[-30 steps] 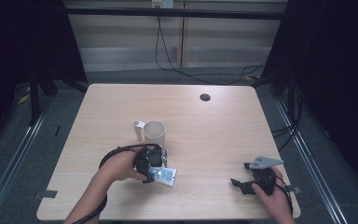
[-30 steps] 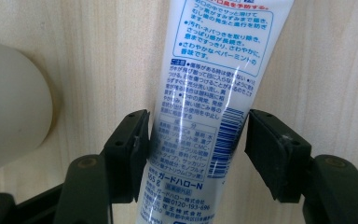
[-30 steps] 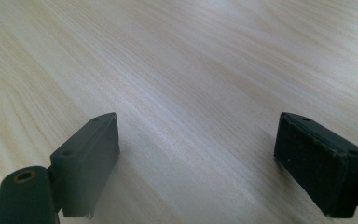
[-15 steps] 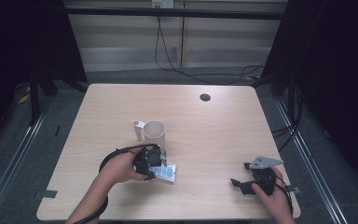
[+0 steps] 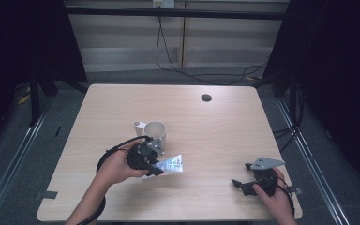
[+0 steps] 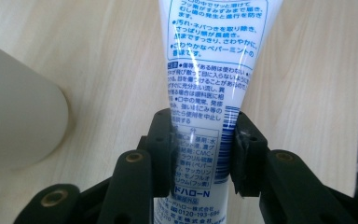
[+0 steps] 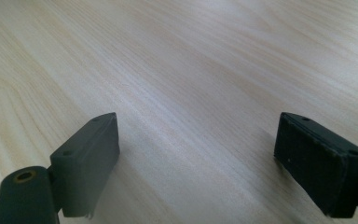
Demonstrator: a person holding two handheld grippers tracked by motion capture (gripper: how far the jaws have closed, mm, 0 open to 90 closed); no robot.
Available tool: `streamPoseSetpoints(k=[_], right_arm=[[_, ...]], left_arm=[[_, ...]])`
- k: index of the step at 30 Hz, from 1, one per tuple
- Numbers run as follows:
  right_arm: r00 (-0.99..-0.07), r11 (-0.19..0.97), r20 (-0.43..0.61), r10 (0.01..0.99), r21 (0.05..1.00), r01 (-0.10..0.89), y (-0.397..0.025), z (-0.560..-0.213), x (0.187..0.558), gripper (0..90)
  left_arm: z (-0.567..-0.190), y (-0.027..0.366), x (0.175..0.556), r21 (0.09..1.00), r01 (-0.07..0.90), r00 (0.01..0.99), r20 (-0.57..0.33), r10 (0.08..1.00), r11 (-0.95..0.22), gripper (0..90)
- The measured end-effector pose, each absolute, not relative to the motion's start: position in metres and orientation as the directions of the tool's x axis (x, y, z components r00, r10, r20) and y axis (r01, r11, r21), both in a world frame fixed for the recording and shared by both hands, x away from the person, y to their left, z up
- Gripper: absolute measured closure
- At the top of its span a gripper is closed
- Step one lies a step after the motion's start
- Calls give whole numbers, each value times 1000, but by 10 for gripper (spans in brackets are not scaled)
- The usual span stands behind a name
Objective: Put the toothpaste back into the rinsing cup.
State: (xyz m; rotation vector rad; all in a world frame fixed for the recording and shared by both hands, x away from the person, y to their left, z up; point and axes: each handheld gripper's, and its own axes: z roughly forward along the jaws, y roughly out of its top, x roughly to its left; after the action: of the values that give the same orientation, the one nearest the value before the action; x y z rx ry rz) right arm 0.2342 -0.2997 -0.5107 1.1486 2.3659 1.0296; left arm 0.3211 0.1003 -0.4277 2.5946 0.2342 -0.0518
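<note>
Two grippers: left gripper (image 5: 153, 161) clamped narrow on white tube (image 6: 205, 116), pads on both sides of its lower end, tube just off table centre toward 7 o'clock, mug (image 5: 155, 133) at the tube's 11 o'clock. Right gripper (image 7: 196, 168) at table's 5 o'clock, jaws wide, holding nothing.

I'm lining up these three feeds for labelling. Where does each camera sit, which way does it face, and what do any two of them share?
High view: fixed above the person's side, facing forward and down on the table; both forearms, the left tool and right tool show.
Left gripper view: rides the left tool, looking along its jaws shut on the tube; mug beside it.
Right gripper view: rides the right tool, jaws open over bare wood.
Shared: high and left gripper views both show tube and mug.
</note>
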Motion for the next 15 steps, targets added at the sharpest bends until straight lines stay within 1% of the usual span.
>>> streamPoseSetpoints(k=[3, 6, 15], right_arm=[[-628, 419, 27, 777, 723, 549, -300, -511, 234, 136], [-628, 419, 27, 778, 723, 550, -300, -511, 234, 136], [-627, 418, 28, 778, 722, 551, -300, -511, 234, 136]], left_arm=[[-423, 105, 322, 560, 201, 979, -91, 181, -804, 657], [-420, 109, 324, 594, 222, 974, -100, 203, -773, 657], [-408, 117, 325, 677, 250, 966, -123, 229, -692, 657]])
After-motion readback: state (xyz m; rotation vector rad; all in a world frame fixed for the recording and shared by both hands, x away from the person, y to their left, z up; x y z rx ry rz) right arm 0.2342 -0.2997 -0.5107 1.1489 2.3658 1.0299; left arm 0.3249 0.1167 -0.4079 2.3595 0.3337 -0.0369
